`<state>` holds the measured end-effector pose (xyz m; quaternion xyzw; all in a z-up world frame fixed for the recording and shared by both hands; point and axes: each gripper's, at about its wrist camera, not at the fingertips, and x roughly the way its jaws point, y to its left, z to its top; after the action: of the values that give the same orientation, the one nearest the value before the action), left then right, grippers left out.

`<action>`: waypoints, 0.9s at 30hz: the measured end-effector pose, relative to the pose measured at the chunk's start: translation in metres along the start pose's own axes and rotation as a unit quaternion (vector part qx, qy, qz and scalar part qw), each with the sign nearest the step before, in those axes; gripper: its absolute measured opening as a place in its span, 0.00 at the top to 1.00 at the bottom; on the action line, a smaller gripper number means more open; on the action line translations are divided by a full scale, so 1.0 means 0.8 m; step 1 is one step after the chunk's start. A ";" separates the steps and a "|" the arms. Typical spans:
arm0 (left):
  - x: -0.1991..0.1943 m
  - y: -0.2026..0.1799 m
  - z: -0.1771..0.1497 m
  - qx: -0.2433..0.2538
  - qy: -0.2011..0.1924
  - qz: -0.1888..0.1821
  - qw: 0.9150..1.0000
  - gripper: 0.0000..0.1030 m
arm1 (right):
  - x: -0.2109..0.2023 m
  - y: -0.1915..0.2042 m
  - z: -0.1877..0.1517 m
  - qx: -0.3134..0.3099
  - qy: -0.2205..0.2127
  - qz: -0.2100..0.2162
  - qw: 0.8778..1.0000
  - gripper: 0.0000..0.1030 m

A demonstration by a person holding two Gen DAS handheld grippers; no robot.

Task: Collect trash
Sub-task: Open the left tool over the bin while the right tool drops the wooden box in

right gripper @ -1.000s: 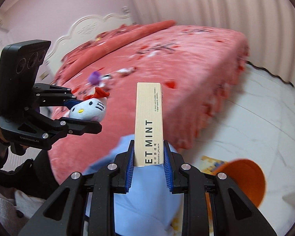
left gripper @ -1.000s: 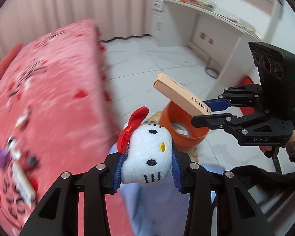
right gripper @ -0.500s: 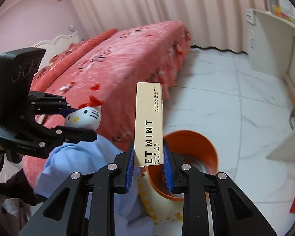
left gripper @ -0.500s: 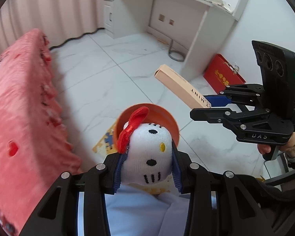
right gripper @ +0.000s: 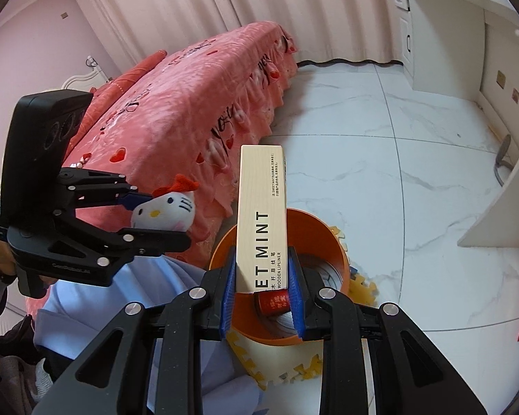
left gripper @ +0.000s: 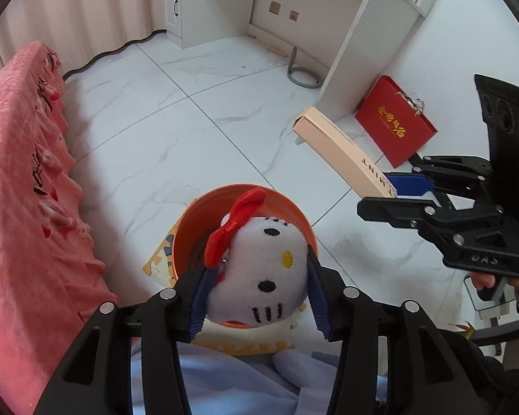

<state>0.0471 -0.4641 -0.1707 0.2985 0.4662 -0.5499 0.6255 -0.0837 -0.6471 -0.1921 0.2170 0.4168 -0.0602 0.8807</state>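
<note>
A pink bed with a heart-patterned cover fills the room's left side, beside a white desk on the marble floor. An orange bin stands on foam mats below both grippers. The right gripper is clamped on a cream box reading "ET MINT" and "WOODEN LIPLINER", held over the bin. The left gripper has just been opening, its jaws loosened around a white plush cat head with a red bow, above the bin's rim. A red bag with gold lettering leans against the desk.
</note>
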 end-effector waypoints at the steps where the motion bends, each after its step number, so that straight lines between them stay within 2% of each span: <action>1: 0.002 0.000 0.001 0.001 0.000 0.001 1.000 0.49 | 0.002 0.000 0.000 0.001 0.001 0.000 1.000 0.74; 3: 0.003 0.002 0.000 -0.003 0.000 0.012 1.000 0.33 | 0.006 -0.001 -0.002 0.003 0.005 0.001 1.000 0.74; 4: 0.003 0.002 0.000 -0.004 -0.001 0.013 1.000 0.31 | 0.010 -0.001 -0.003 0.003 0.007 0.001 1.000 0.74; 16: -0.003 0.019 -0.009 -0.029 0.003 0.024 0.999 0.30 | 0.035 0.006 0.003 0.003 0.021 0.011 1.000 0.73; 19: -0.002 0.022 -0.012 -0.033 0.008 0.025 0.999 0.30 | 0.040 0.009 0.006 0.000 0.021 0.002 1.000 0.70; 22: -0.003 0.026 -0.015 -0.038 0.009 0.028 0.999 0.30 | 0.046 0.010 0.006 0.000 0.027 -0.006 1.000 0.63; 27: -0.009 0.029 -0.022 -0.042 0.008 0.029 0.999 0.30 | 0.047 0.014 0.005 0.000 0.031 -0.008 0.999 0.63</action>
<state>0.0655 -0.4404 -0.1747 0.2899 0.4848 -0.5093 0.6492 -0.0530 -0.6358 -0.2149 0.2154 0.4455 -0.0606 0.8668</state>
